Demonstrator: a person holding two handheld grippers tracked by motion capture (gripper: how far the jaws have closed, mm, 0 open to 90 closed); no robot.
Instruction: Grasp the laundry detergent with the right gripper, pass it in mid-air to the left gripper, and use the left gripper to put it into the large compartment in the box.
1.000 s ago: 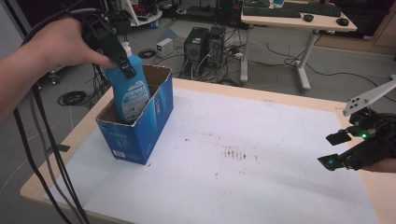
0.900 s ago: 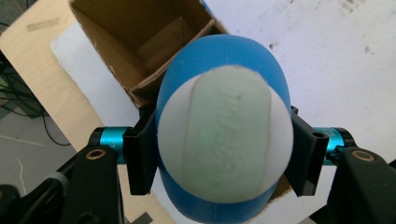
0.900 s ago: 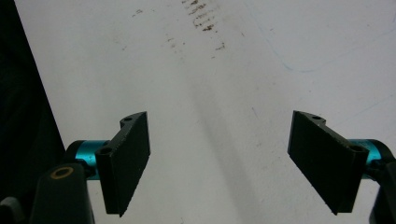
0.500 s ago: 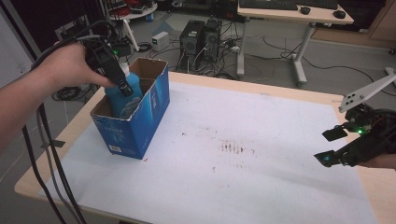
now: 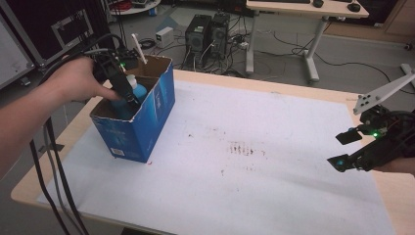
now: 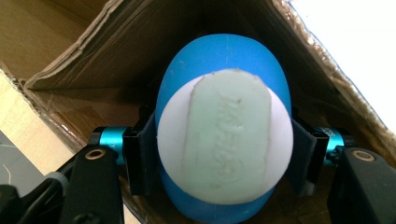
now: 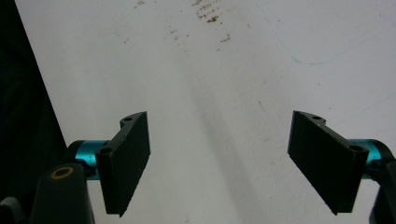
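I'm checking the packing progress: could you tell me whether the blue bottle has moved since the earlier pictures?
Yes. The blue bottle, held by the left gripper, has sunk into the blue cardboard box; earlier it stood well above the box's rim.

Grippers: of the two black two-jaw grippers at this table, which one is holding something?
The left gripper, inside the blue cardboard box: its jaws clamp a blue bottle. The right gripper has open jaws.

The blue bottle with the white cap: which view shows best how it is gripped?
The left gripper view: the blue bottle sits clamped between the left gripper pads, inside the cardboard box. In the high view the hand hides most of the bottle. The right gripper view looks at the white table cover.
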